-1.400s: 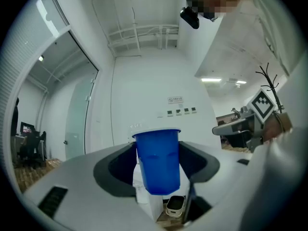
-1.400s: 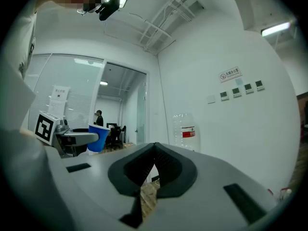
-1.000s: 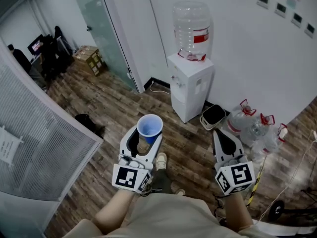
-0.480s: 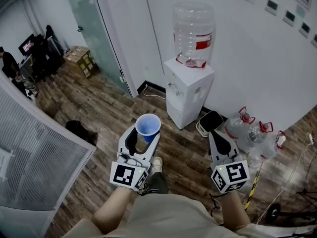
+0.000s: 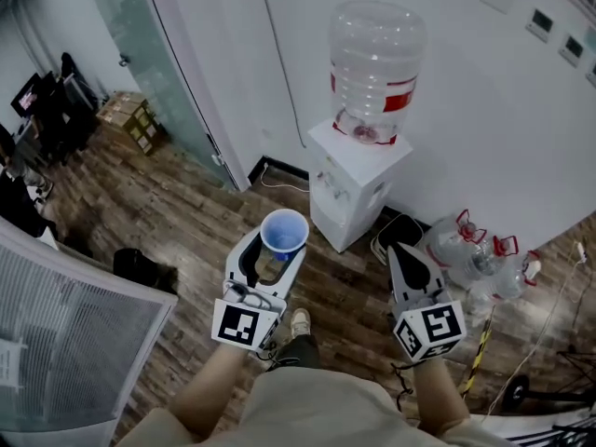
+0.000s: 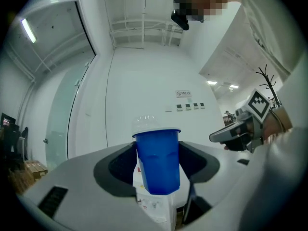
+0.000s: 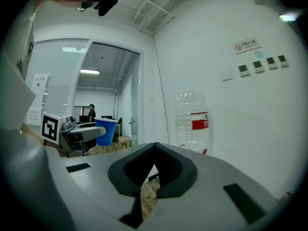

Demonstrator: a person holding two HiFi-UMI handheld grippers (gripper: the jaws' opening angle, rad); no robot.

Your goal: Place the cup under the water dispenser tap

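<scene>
Dispenser (image 5: pixel 358 189) nearer now; left claw (image 5: pixel 277 250) clenched on cup (image 5: pixel 284 231), its inside in head view alone; right claw (image 5: pixel 398 250) clenched empty.

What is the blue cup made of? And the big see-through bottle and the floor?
Blue cup: probably plastic, smooth and slightly glossy, one even colour, thin rim; coated paper is possible.
Big bottle: clear plastic, see-through, with moulded ridges and a red label.
Floor: looks like wood planks, brown with grain and seams; could be laminate.
</scene>
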